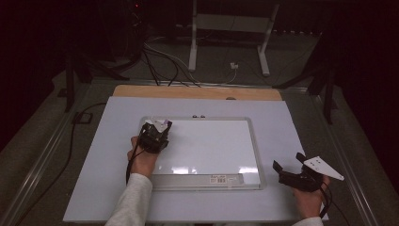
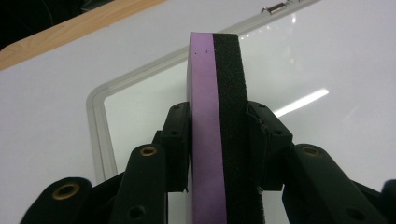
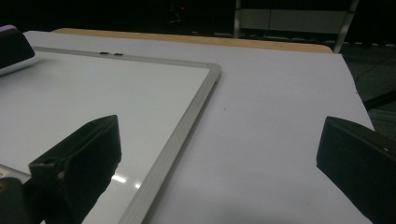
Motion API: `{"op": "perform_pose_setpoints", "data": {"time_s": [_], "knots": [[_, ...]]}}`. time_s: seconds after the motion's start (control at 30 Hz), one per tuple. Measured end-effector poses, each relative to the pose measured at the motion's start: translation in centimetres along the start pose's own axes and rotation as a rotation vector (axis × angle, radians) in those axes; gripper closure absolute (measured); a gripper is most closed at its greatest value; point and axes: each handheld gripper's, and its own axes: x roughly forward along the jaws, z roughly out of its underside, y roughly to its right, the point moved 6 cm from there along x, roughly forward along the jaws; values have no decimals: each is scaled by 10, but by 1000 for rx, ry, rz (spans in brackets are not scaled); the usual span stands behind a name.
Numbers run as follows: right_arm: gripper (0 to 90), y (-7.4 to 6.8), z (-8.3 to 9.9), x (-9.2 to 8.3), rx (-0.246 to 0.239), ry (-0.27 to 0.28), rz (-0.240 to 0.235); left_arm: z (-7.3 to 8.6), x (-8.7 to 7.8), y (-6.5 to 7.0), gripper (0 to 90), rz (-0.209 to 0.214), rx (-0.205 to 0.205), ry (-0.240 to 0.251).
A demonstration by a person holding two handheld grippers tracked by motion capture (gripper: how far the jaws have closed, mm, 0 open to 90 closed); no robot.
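Observation:
A whiteboard (image 1: pixel 211 141) with a silver frame lies flat in the middle of the white table top (image 1: pixel 103 165). My left gripper (image 1: pixel 157 128) hovers over the board's upper left corner, shut on a board eraser (image 1: pixel 163 124). In the left gripper view the eraser (image 2: pixel 217 93) stands on edge between the pads, with a purple layer on the left and black felt on the right. My right gripper (image 1: pixel 288 161) rests to the right of the board near the table's front edge, open with nothing between its fingers. In the right gripper view the board's right frame (image 3: pixel 187 121) runs between the jaws.
A wooden table edge (image 1: pixel 197 92) shows behind the white top. A barcode label (image 1: pixel 219 179) sits on the board's front frame. Cables (image 1: pixel 160 61) and a metal stand's legs (image 1: pixel 193 47) are on the floor beyond the table.

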Motion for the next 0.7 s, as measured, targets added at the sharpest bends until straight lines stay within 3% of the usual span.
{"op": "perform_pose_setpoints", "data": {"time_s": [0.3, 0.7], "knots": [[3, 0, 0, 0, 0, 0, 0, -5, -2, -6, 643, -1, -30, 10], [3, 0, 0, 0, -3, -2, 0, -5, 2, -20, 643, 5, -110, 17]]}}
